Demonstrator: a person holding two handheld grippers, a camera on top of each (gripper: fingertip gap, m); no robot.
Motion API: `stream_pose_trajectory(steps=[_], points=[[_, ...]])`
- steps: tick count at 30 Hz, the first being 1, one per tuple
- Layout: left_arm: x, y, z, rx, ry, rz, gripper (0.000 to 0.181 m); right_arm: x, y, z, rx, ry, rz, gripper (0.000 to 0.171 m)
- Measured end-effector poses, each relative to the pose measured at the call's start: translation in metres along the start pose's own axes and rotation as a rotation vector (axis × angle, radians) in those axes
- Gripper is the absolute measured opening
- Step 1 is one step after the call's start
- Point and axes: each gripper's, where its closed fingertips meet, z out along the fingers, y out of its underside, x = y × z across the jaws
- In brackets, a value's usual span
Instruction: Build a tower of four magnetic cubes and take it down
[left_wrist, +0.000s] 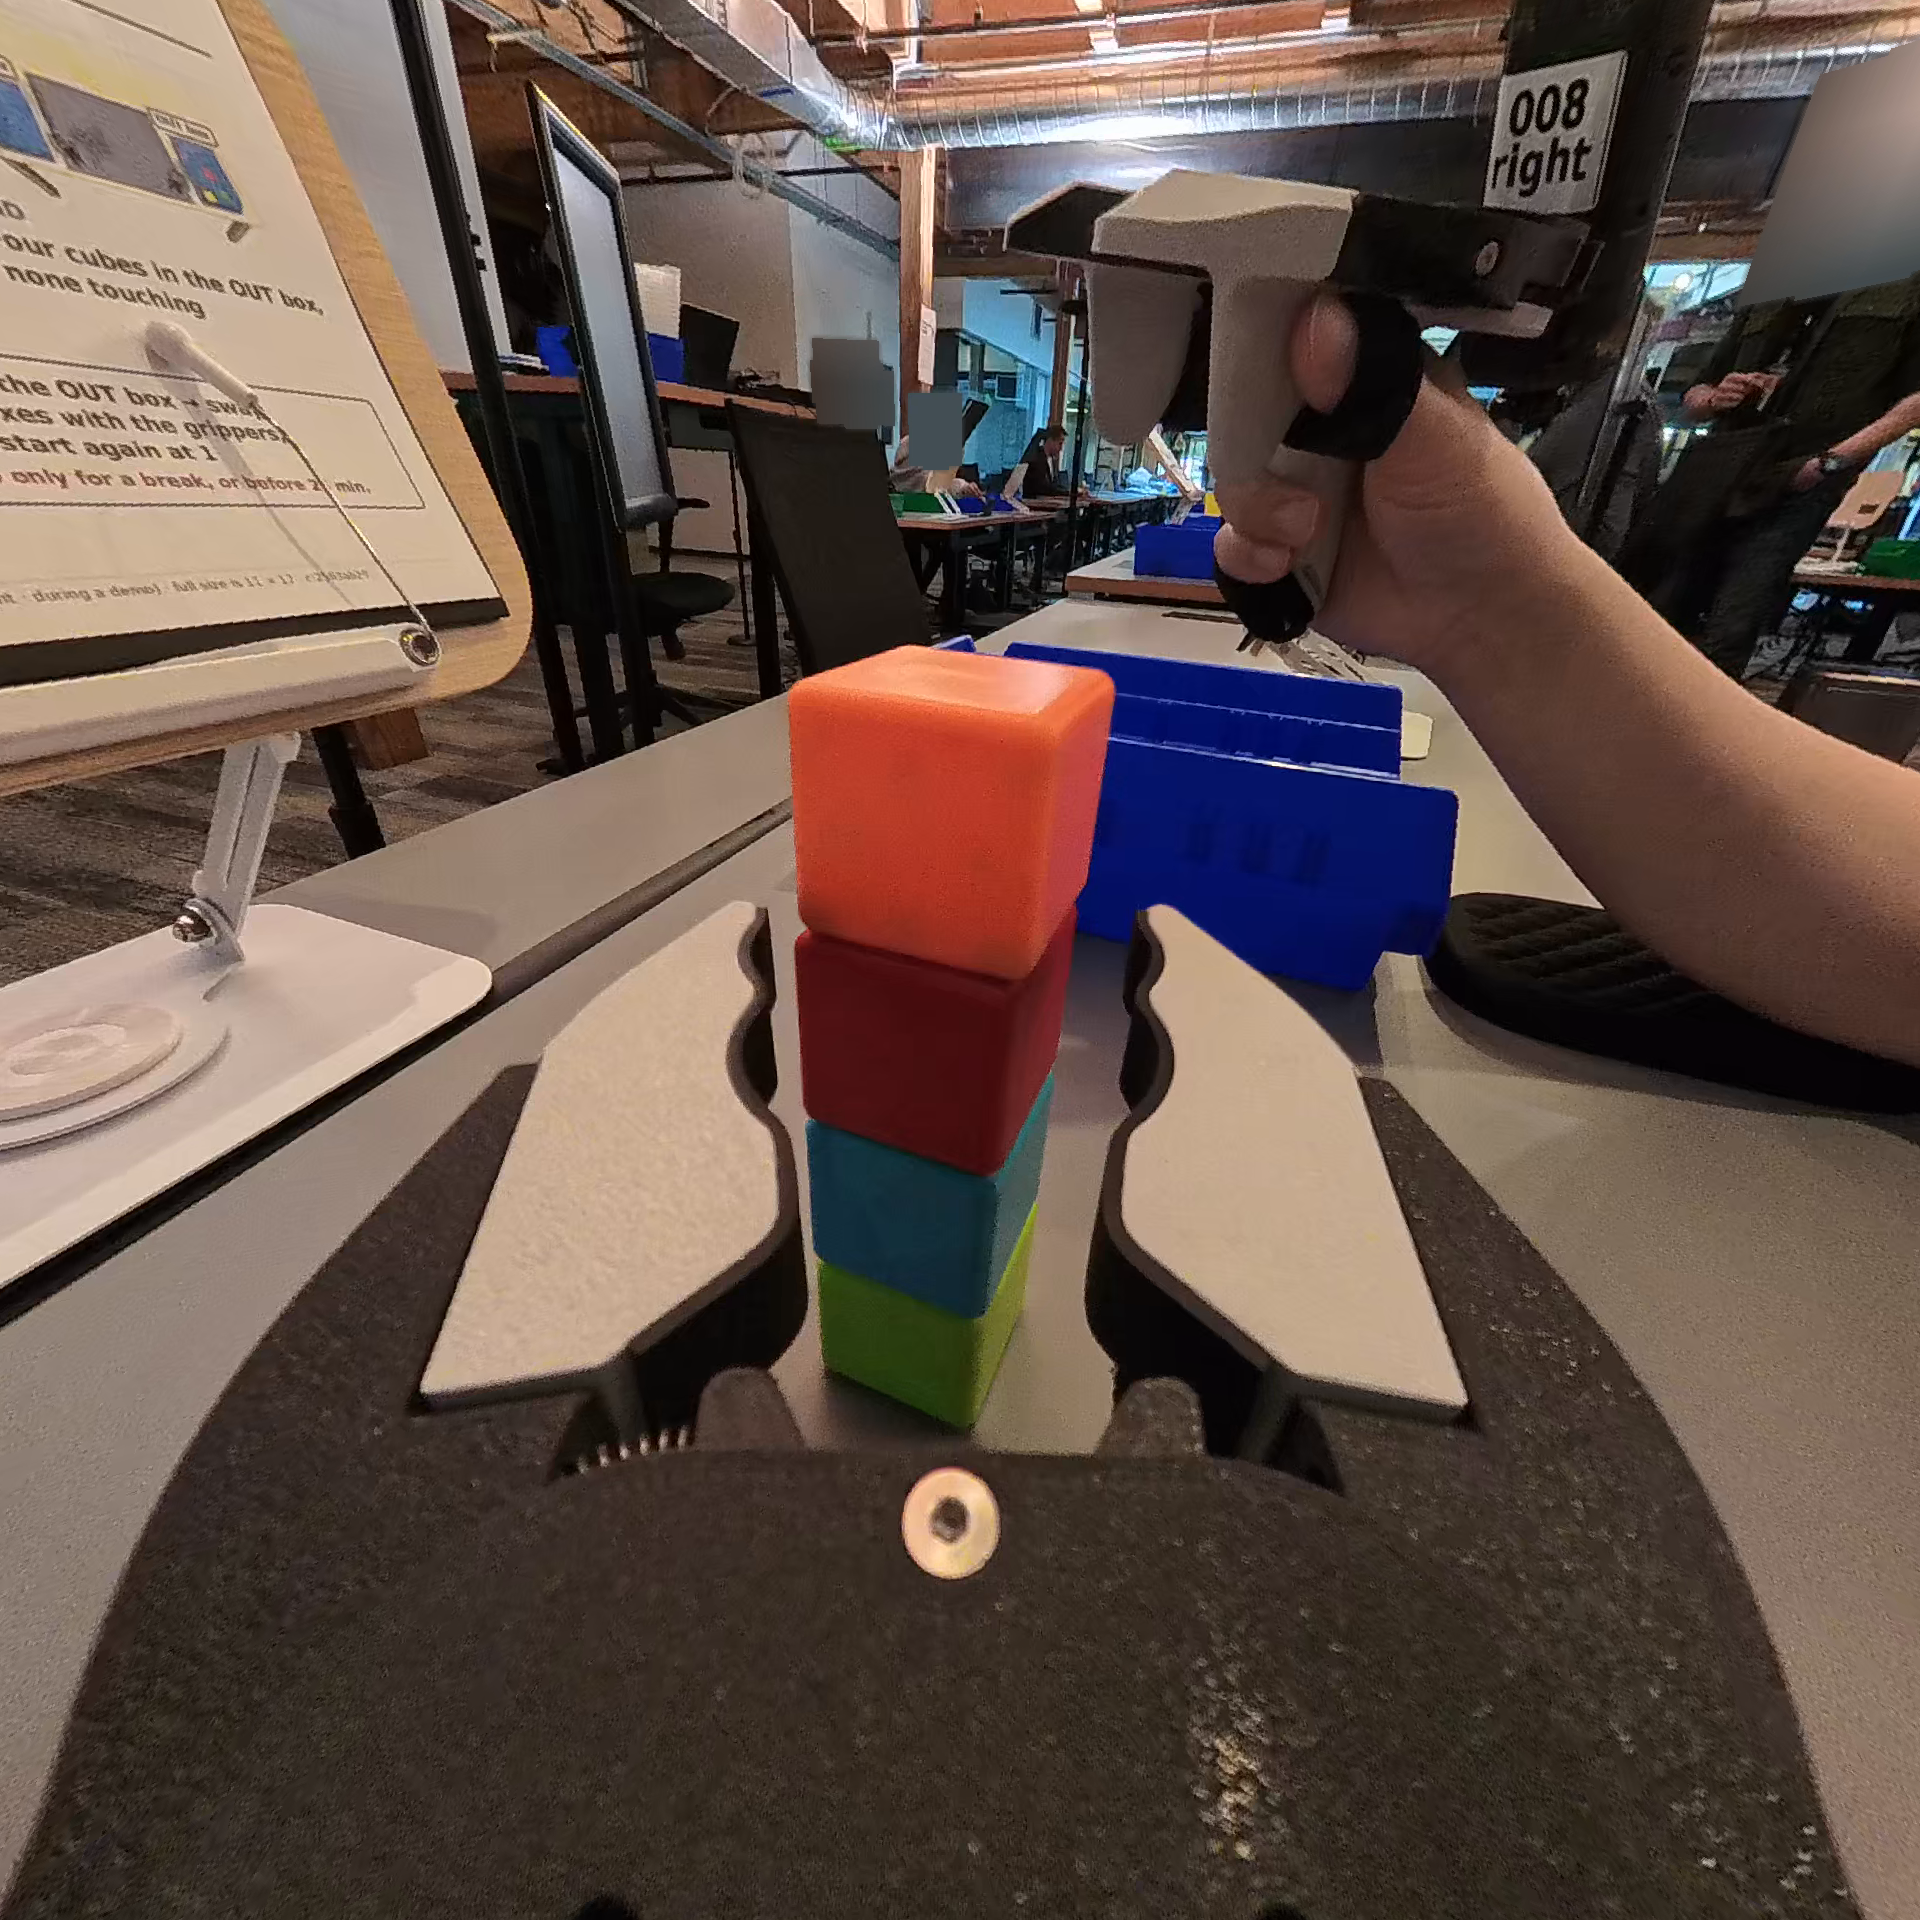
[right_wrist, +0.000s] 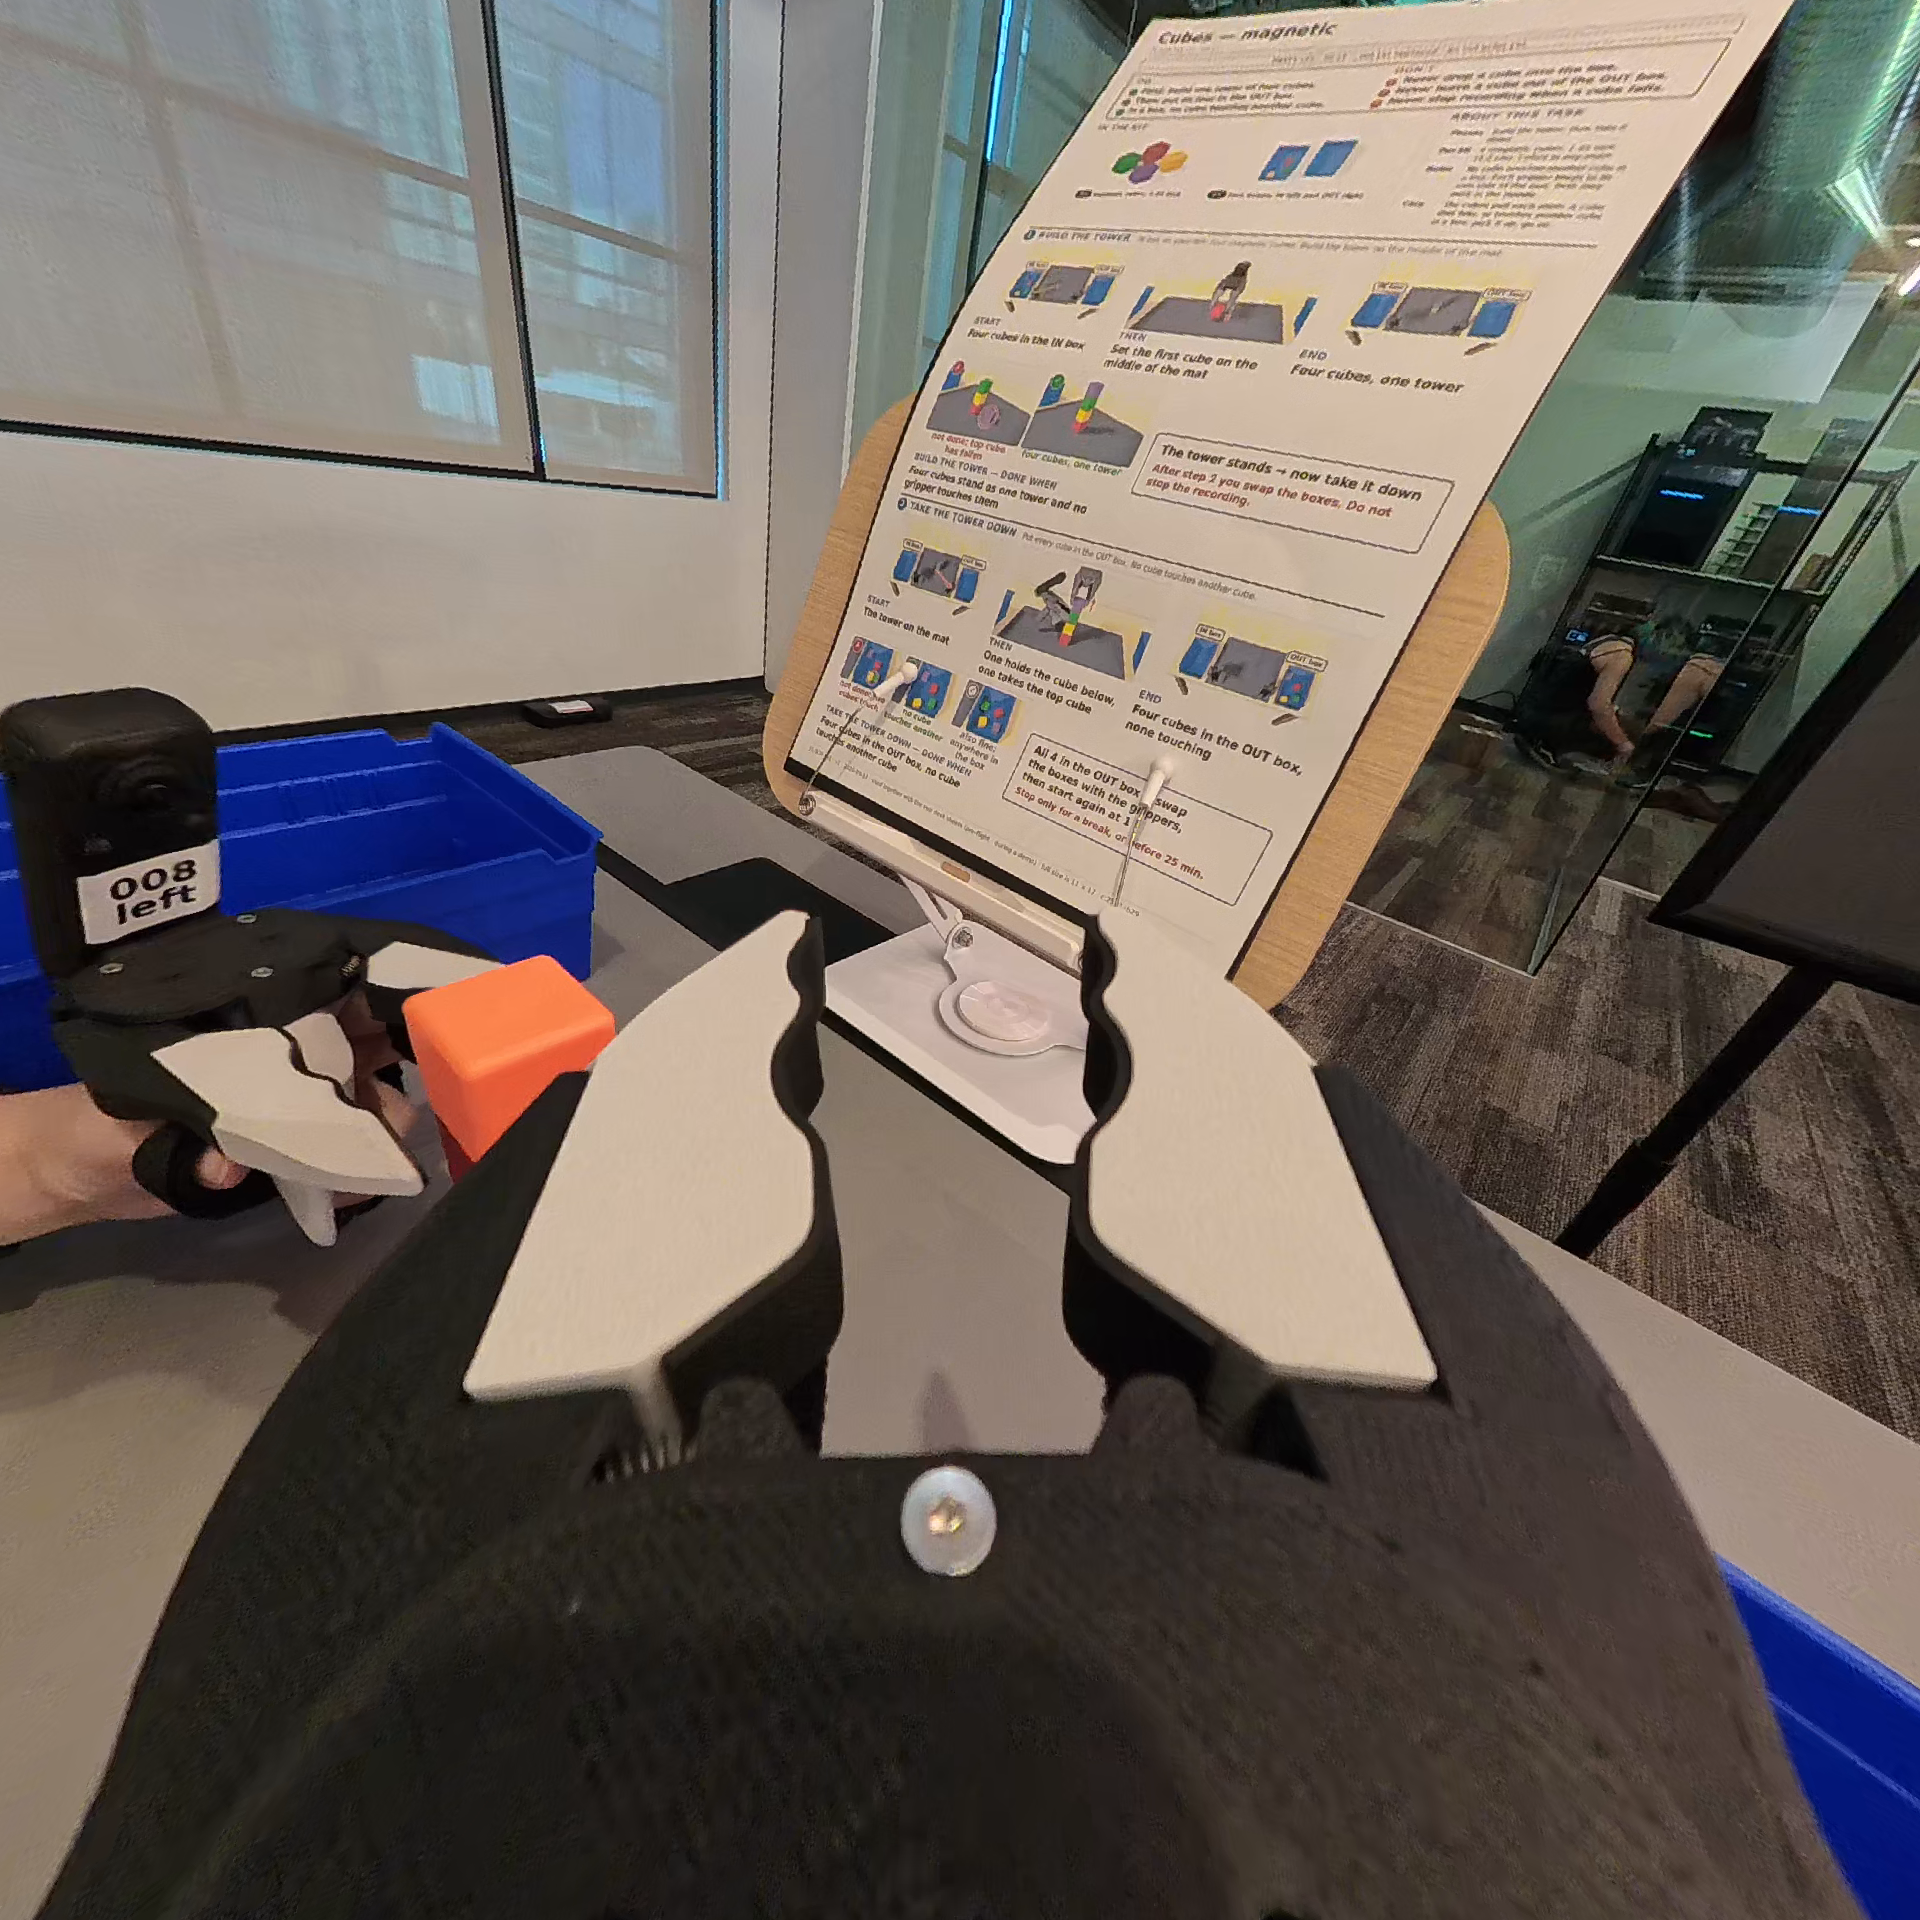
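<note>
Sideways, open left tongs (left_wrist: 948, 1060) flanking tower (left_wrist: 935, 1029).

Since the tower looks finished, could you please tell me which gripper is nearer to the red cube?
Left. The left gripper is open with its fingers either side of the red cube, not touching. The right gripper hangs above and beyond the tower.

Tower of four cubes, upright on the table: orange cube (left_wrist: 940, 805) atop red (left_wrist: 925, 1044), blue (left_wrist: 914, 1210), green (left_wrist: 914, 1340)
</note>
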Motion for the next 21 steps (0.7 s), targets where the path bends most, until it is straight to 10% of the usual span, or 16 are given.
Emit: stream_pose_trajectory(steps=[21], points=[[0.0, 0.013, 0.009, -0.046, 0.06, -0.017, 0.061, -0.004, 0.009, 0.007, -0.036, -0.018, 0.005, 0.049]])
